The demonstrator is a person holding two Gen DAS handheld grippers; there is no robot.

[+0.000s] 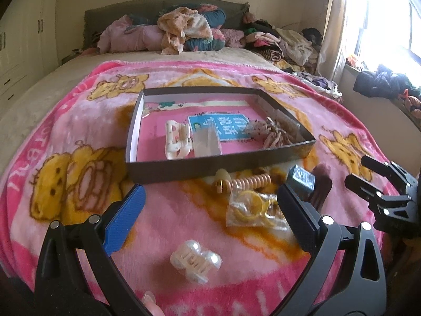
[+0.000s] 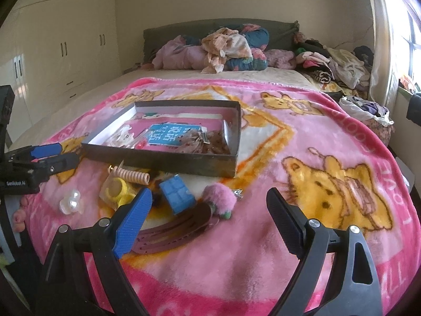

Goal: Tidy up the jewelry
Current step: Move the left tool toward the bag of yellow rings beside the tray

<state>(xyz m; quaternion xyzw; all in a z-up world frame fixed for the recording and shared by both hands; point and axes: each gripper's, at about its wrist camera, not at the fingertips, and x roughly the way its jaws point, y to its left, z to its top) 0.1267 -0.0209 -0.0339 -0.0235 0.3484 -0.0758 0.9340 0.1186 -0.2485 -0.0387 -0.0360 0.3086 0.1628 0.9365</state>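
box [image 1: 168,169] w/ hair clips [image 1: 176,139], fabric bow [image 1: 273,131]

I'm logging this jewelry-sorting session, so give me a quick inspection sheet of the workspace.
Surface: pink bear blanket over a bed.
Job's things: shallow box holds a cream hair claw; outside lie a pearl clip, bagged yellow rings, a coil tie, blue case, pink pompom, brown strap.
Clutter: clothes pile at the headboard.
Grippers: left gripper open; right gripper open.
Cables: nothing seen.
Surroundings: wardrobe, window.
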